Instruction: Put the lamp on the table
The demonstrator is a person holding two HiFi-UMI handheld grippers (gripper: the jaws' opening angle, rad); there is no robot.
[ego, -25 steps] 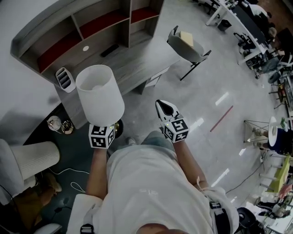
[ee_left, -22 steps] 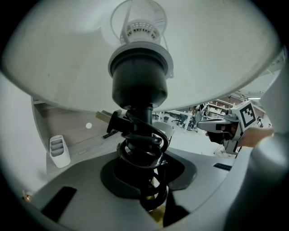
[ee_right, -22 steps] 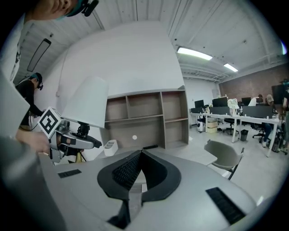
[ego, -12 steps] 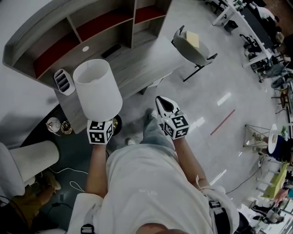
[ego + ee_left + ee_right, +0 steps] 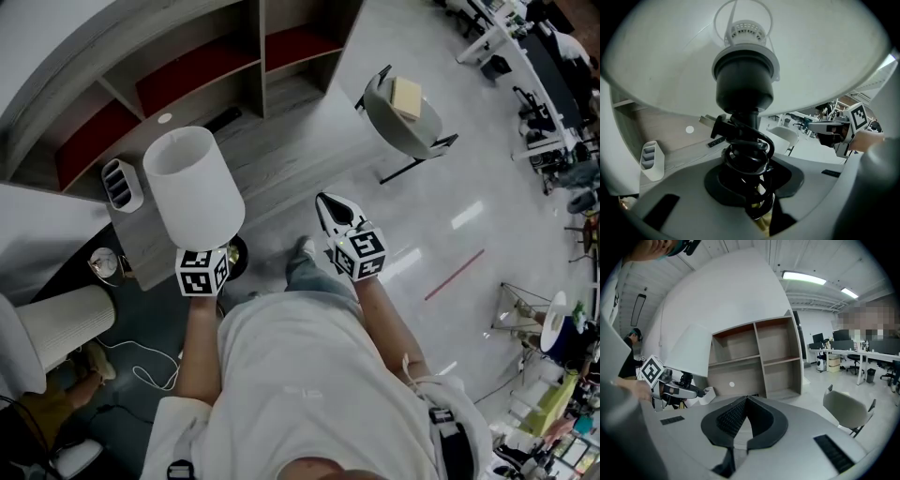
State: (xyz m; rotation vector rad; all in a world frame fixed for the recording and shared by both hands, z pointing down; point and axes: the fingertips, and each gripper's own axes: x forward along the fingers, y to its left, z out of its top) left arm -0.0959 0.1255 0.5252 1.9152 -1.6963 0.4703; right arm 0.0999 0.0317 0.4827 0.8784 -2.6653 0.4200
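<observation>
The lamp has a white drum shade (image 5: 192, 187) and hangs upright over the floor just in front of the grey wooden table (image 5: 291, 141). My left gripper (image 5: 208, 247) is shut on its stem under the shade. In the left gripper view the black socket (image 5: 746, 86) and the stem, wound with black cord (image 5: 749, 154), rise between the jaws. A brass base (image 5: 234, 255) peeks out below. My right gripper (image 5: 328, 204) floats to the lamp's right, shut with nothing in it, its pads (image 5: 733, 416) meeting at the tips.
A white ribbed holder (image 5: 122, 184) stands at the table's left end, and a dark remote (image 5: 223, 119) lies near the shelf unit (image 5: 216, 70) behind. A grey chair (image 5: 405, 117) holding a box stands to the right. A second lamp shade (image 5: 66, 323) and cables lie on the floor at left.
The person has stepped forward, so the table and shelf have drawn closer beneath the lamp. Both grippers keep their hold and spacing; the lamp stays in the left one.
</observation>
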